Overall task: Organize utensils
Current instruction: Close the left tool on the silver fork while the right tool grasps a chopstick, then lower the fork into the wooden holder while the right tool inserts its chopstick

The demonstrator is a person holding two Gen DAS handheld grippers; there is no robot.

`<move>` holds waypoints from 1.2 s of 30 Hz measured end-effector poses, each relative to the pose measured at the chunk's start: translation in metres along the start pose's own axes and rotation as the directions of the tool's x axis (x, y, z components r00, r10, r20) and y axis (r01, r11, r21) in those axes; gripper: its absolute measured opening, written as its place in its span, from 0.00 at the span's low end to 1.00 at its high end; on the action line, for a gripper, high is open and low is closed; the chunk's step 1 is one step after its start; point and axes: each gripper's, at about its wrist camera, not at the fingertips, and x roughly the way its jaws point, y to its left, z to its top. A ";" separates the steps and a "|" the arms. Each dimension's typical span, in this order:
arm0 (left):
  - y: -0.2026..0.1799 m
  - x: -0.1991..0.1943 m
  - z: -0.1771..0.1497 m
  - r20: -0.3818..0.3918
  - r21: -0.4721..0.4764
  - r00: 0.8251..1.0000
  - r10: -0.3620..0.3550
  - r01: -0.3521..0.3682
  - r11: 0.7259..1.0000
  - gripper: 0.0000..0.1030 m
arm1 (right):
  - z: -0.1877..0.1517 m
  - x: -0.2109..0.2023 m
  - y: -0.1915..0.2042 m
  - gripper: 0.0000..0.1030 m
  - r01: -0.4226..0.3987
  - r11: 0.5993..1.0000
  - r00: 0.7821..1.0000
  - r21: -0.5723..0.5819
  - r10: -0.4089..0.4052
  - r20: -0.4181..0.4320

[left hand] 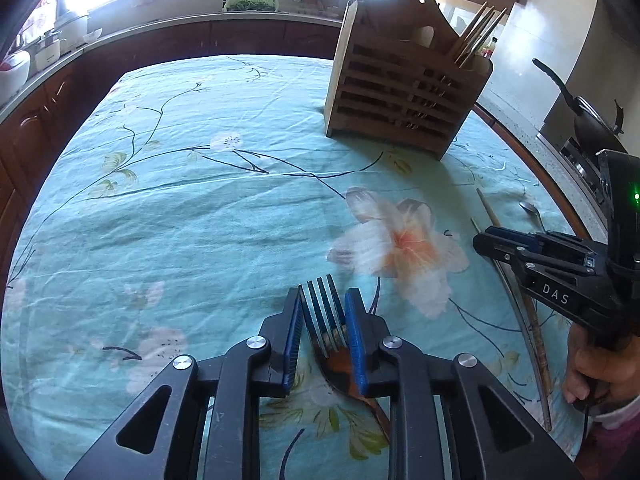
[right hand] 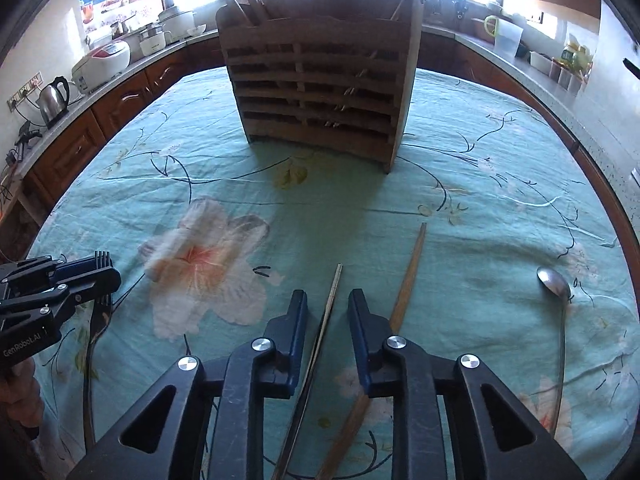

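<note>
My left gripper (left hand: pixel 322 300) has its pads on both sides of a fork's (left hand: pixel 325 322) head; the fork lies on the teal flowered cloth (left hand: pixel 200 220) and shows in the right wrist view (right hand: pixel 98 316). My right gripper (right hand: pixel 328 300) is open above a thin chopstick (right hand: pixel 330 308), with a thicker wooden chopstick (right hand: pixel 410 276) just to its right. A metal spoon (right hand: pixel 554 284) lies further right. The wooden utensil rack (right hand: pixel 320 92) stands at the far middle with chopsticks in its top. It also shows in the left wrist view (left hand: pixel 404 92).
Kitchen counters ring the table, with a kettle (right hand: pixel 54 100), rice cookers (right hand: pixel 106 62) and a plastic jug (right hand: pixel 506 38). A pan (left hand: pixel 588 116) sits on a stove at the right.
</note>
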 end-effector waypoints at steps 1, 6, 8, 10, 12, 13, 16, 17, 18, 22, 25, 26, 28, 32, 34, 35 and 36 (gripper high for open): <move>0.002 0.000 0.000 0.000 -0.012 1.000 -0.010 0.010 1.000 0.16 | 0.001 0.000 0.000 0.07 -0.002 1.000 1.000 0.005 0.002 -0.001; 0.006 -0.012 -0.003 0.018 -0.028 0.999 -0.030 0.031 0.999 0.01 | 0.001 -0.009 -0.011 0.04 -0.132 0.985 0.991 0.114 0.131 0.018; 0.007 -0.022 -0.004 0.038 -0.035 0.999 -0.036 0.038 0.999 0.01 | 0.001 -0.022 -0.018 0.04 -0.177 0.973 0.984 0.150 0.172 0.048; 0.008 -0.035 -0.004 0.062 -0.042 0.997 -0.044 0.047 0.998 0.01 | 0.002 -0.038 -0.023 0.04 -0.212 0.963 0.976 0.166 0.201 0.082; 0.008 -0.049 -0.005 0.088 -0.045 0.995 -0.053 0.057 0.997 0.01 | 0.003 -0.056 -0.026 0.04 -0.225 0.960 0.971 0.169 0.207 0.120; 0.008 -0.056 -0.005 0.104 -0.044 0.993 -0.056 0.061 0.997 0.01 | 0.003 -0.066 -0.029 0.04 -0.232 0.958 0.968 0.170 0.209 0.139; 0.006 -0.080 -0.006 0.152 -0.033 0.986 -0.061 0.067 0.997 0.01 | 0.006 -0.093 -0.033 0.04 -0.254 0.952 0.956 0.173 0.220 0.195; 0.005 -0.087 -0.006 0.168 -0.030 0.984 -0.062 0.068 0.997 0.01 | 0.006 -0.101 -0.036 0.04 -0.262 0.949 0.951 0.175 0.223 0.213; 0.005 -0.095 -0.006 0.183 -0.027 0.981 -0.063 0.069 0.997 0.01 | 0.007 -0.109 -0.038 0.04 -0.266 0.948 0.947 0.176 0.223 0.231; 0.005 -0.123 -0.008 0.240 -0.022 0.969 -0.061 0.068 0.997 0.01 | 0.014 -0.134 -0.041 0.04 -0.275 0.946 0.931 0.172 0.217 0.292; 0.003 -0.142 -0.009 0.279 -0.015 0.959 -0.055 0.062 0.998 0.01 | 0.022 -0.148 -0.043 0.04 -0.270 0.948 0.921 0.166 0.203 0.334; 0.003 -0.148 -0.009 0.293 -0.013 0.955 -0.054 0.061 0.998 0.01 | 0.023 -0.154 -0.044 0.04 -0.267 0.950 0.916 0.163 0.197 0.349; 0.000 -0.159 -0.010 0.314 -0.008 0.948 -0.046 0.051 0.999 0.01 | 0.027 -0.163 -0.046 0.04 -0.262 0.952 0.910 0.160 0.188 0.369; 0.001 -0.173 -0.008 0.351 -0.015 0.936 -0.036 0.044 0.999 0.01 | 0.034 -0.173 -0.050 0.04 -0.258 0.953 0.899 0.155 0.179 0.400; 0.002 -0.177 -0.004 0.363 -0.018 0.931 -0.035 0.044 0.999 0.01 | 0.037 -0.177 -0.051 0.04 -0.256 0.955 0.896 0.152 0.175 0.409; 0.002 -0.179 -0.003 0.371 -0.018 0.928 -0.032 0.041 0.999 0.01 | 0.039 -0.178 -0.052 0.04 -0.257 0.954 0.894 0.151 0.175 0.413; 0.001 -0.180 -0.001 0.378 -0.017 0.925 -0.026 0.036 0.999 0.01 | 0.040 -0.179 -0.053 0.04 -0.257 0.955 0.892 0.149 0.175 0.416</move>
